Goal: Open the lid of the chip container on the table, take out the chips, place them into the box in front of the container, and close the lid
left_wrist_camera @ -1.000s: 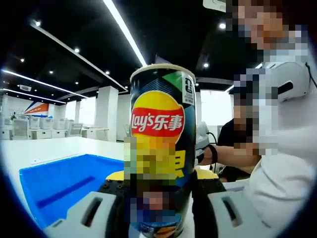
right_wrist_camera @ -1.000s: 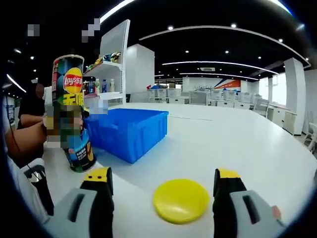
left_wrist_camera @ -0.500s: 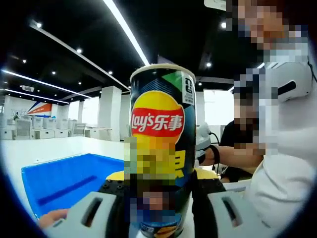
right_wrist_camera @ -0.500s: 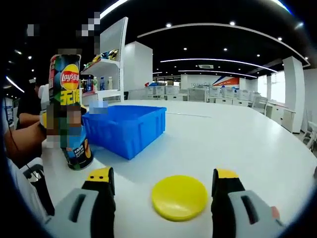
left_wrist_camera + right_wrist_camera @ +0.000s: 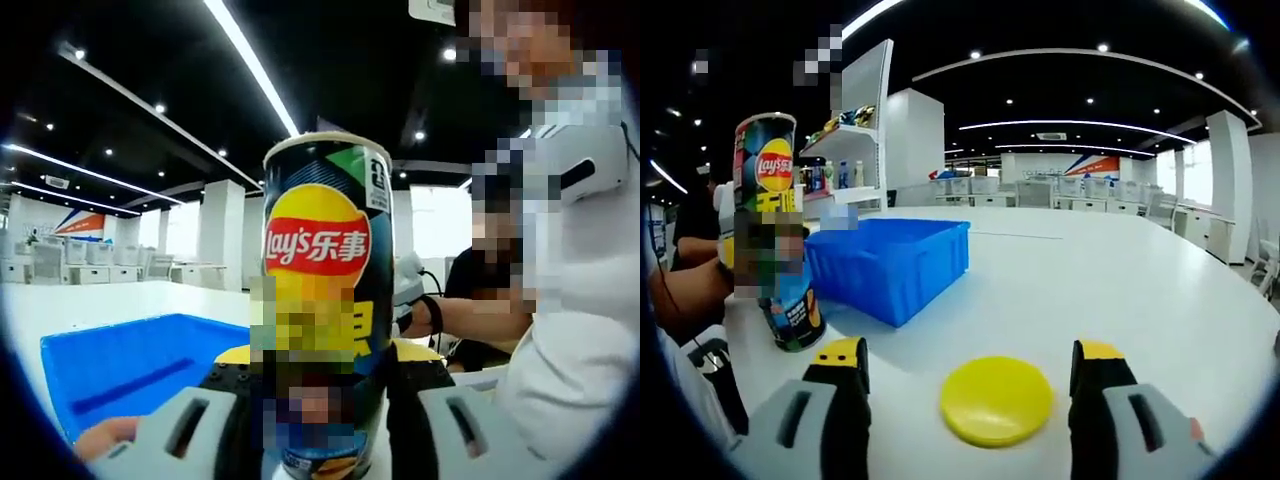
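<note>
Left tongs [image 5: 320,385] clamped — right tongs [image 5: 968,375] agape

The name "Lay's", followed by the Chinese signs "乐事", is written in white on a red band across a yellow circle on the chip container [image 5: 322,300]. The same red and yellow logo is seen on it in the right gripper view, too small to be read well.
</note>
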Demonstrator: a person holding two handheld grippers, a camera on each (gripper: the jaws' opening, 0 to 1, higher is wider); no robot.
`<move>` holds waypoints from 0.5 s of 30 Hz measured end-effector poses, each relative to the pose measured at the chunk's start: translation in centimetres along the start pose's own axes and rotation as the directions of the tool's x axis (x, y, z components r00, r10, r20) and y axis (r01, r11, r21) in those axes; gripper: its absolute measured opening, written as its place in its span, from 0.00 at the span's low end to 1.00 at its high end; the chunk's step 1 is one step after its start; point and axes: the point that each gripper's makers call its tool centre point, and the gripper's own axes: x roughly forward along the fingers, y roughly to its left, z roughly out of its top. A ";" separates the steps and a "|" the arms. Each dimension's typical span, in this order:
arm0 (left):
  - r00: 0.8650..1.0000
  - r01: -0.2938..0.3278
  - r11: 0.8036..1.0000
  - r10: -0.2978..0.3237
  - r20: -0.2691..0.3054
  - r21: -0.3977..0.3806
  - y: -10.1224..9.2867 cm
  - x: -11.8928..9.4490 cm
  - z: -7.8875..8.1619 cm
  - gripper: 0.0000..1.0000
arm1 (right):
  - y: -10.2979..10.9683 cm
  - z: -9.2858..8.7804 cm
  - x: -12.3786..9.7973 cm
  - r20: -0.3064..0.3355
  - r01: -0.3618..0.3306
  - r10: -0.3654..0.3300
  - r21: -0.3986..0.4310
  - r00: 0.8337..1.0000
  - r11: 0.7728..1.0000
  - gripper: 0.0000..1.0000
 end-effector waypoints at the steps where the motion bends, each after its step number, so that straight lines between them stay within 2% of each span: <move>1: 1.000 0.001 1.000 -0.001 0.000 -0.001 0.0 0.0 0.0 0.46 | 0.0 0.0 0.0 0.001 0.000 0.000 -0.001 1.000 1.000 0.77; 2: 0.999 -0.031 0.999 0.031 -0.009 0.011 0.3 0.1 0.0 0.45 | 0.0 0.0 0.0 0.000 -0.001 0.001 -0.001 1.000 1.000 0.76; 6: 1.000 -0.011 1.000 0.012 -0.015 0.027 -0.4 0.6 0.1 0.45 | 0.1 -0.2 0.0 -0.010 0.003 -0.003 -0.004 1.000 1.000 0.74; 9: 1.000 -0.006 0.999 0.007 -0.016 0.048 -0.5 0.7 0.1 0.45 | -0.3 0.1 -0.1 0.010 0.018 -0.018 -0.010 1.000 1.000 0.72; 11: 0.999 -0.016 0.999 0.018 -0.031 0.051 -0.3 0.7 0.2 0.45 | -0.2 0.6 -0.3 0.030 0.007 -0.007 0.011 1.000 1.000 0.72; 12: 0.999 -0.015 0.998 0.017 -0.035 0.053 -0.2 0.7 0.2 0.45 | -0.2 0.6 -0.3 0.032 0.004 -0.005 0.013 0.999 1.000 0.71; 13: 0.999 -0.033 0.995 0.037 -0.038 0.090 0.1 0.6 0.2 0.45 | -0.2 0.6 -0.3 0.029 0.003 -0.003 0.013 1.000 1.000 0.70; 15: 0.998 -0.034 0.995 0.038 -0.046 0.093 0.2 0.6 0.2 0.45 | -0.2 0.5 -0.4 0.024 0.006 -0.006 0.003 1.000 1.000 0.69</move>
